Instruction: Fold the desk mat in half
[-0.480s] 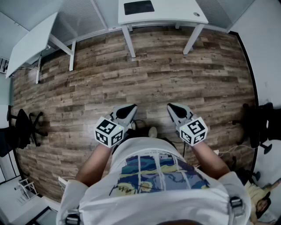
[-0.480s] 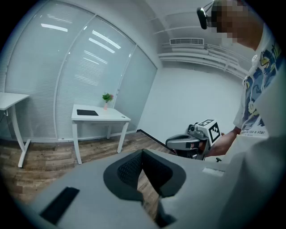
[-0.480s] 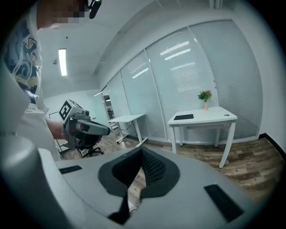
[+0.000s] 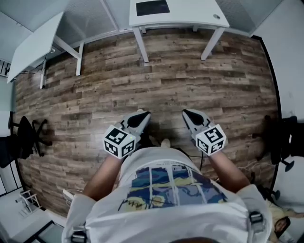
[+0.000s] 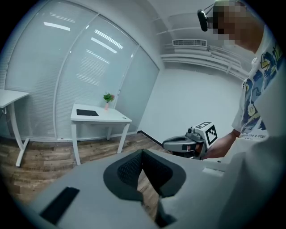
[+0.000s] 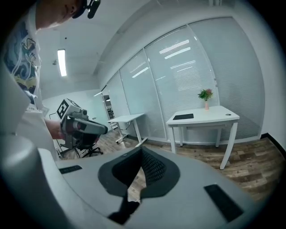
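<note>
The dark desk mat [image 4: 152, 7] lies flat on a white desk [image 4: 178, 20] far across the wooden floor. It also shows as a thin dark patch, the desk mat [image 5: 87, 112] in the left gripper view and the desk mat [image 6: 183, 116] in the right gripper view. My left gripper [image 4: 142, 115] and right gripper [image 4: 187, 114] hang close to my body, well short of the desk. Both point forward side by side. The left gripper [image 5: 143, 154] has its pads together with nothing between them. The right gripper [image 6: 142, 152] is likewise shut and empty.
A second white desk [image 4: 33, 45] stands at the far left. Black office chairs sit at the left wall [image 4: 23, 137] and the right wall [image 4: 280, 137]. A small potted plant [image 6: 205, 95] stands on the mat's desk. Bare wooden floor [image 4: 156, 80] lies between me and the desk.
The head view has shifted a little, so the desk sits slightly further right. Both grippers stay shut and keep their place in front of my body.
</note>
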Demonstrator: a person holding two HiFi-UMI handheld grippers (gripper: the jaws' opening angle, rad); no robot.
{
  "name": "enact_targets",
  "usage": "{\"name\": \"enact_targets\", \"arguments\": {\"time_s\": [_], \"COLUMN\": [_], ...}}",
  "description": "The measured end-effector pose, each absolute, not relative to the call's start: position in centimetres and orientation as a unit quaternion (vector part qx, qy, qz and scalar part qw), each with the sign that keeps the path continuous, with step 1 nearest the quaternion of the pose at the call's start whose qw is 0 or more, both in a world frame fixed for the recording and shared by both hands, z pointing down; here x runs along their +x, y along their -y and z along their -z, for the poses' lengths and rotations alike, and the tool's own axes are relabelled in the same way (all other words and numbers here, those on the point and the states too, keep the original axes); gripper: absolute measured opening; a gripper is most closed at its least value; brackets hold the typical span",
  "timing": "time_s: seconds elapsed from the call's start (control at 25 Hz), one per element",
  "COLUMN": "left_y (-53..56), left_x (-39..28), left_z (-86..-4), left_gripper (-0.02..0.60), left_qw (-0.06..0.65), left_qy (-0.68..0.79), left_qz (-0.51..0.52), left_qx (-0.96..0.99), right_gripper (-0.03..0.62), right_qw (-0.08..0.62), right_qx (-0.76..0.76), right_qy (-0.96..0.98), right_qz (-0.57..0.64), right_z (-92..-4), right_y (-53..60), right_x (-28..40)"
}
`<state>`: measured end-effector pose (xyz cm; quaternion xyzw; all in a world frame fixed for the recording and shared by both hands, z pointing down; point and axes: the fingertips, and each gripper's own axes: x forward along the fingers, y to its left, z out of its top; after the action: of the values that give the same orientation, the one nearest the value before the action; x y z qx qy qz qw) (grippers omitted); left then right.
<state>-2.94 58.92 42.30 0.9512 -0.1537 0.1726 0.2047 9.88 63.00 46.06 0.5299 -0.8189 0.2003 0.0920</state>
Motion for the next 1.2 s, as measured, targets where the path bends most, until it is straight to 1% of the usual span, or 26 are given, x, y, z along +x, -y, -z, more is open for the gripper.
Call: {"name": "enact_targets", "arguments": {"time_s": [0.2, 0.28, 0.44, 0.72, 0.92, 1.2], "left_y": [-51.9, -48.4, -40.4, -28.1, -22.3, -16.1], "left_x": [-3.3, -3.5, -3.5, -5.5, -6.8, -7.3], "left_z": [-42.7, -43.0, -42.3, -41.6, -41.8, -42.1], "left_gripper": [0.003, 0.003, 0.003, 0.003, 0.003, 0.003], "left_qw": [0.211, 0.213, 0.205, 0.184, 0.195, 0.209], "left_qy": [0.141, 0.134, 0.112, 0.088, 0.097, 0.123], "left_qz": [-0.163, -0.163, -0.164, -0.162, -0.152, -0.145], "left_qx": [0.953, 0.954, 0.958, 0.965, 0.964, 0.959], "right_gripper": [0.000, 0.026, 0.050, 0.055, 0.062, 0.072], "right_qw": [0.085, 0.088, 0.097, 0.120, 0.139, 0.130], "right_qx": [0.541, 0.552, 0.582, 0.605, 0.618, 0.640], "right_qy": [0.813, 0.804, 0.777, 0.757, 0.742, 0.716], "right_qz": [-0.198, -0.205, -0.219, -0.215, -0.220, -0.248], "right_z": [-46.3, -46.5, -46.6, -47.0, -48.3, -51.5], "right_y": [-56.0, -52.6, -45.0, -31.1, -23.0, -12.7], "right_x": [10.1, 10.6, 12.0, 13.2, 15.3, 20.5]}}
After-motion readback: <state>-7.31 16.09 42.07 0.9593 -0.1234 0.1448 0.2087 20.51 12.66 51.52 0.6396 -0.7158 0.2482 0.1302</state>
